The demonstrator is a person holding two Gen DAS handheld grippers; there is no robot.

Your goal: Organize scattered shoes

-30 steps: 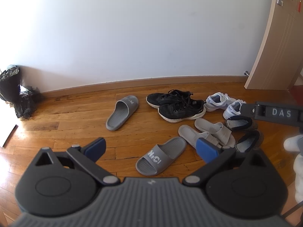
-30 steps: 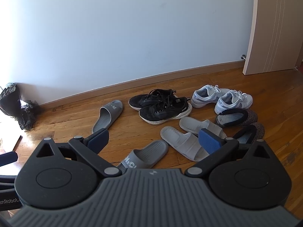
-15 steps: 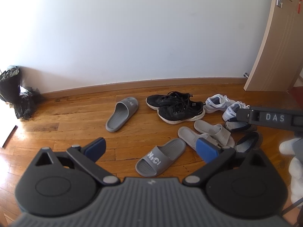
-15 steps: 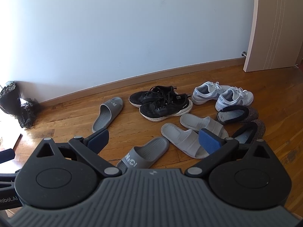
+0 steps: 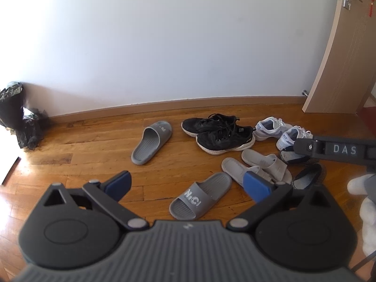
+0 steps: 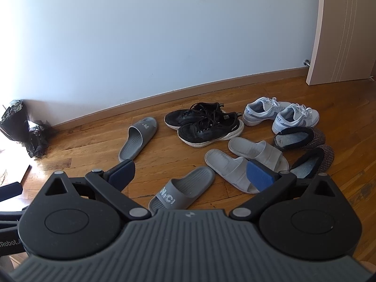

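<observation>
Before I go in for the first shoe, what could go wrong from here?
The black sneakers have loose, tangled laces, so lifting one may drag its mate. The two light grey slides lie touching, one partly hidden behind the open right gripper; a grasp there may catch both. The dark grey slides are split: one near the wall, one close by under the open left gripper, so pairing needs a carry across.

Black crumpled bag (image 5: 16, 115) at the floor's (image 5: 82, 148) left edge, against the white wall (image 5: 164, 42); beige door (image 5: 345, 54) ajar at far right corner.
</observation>
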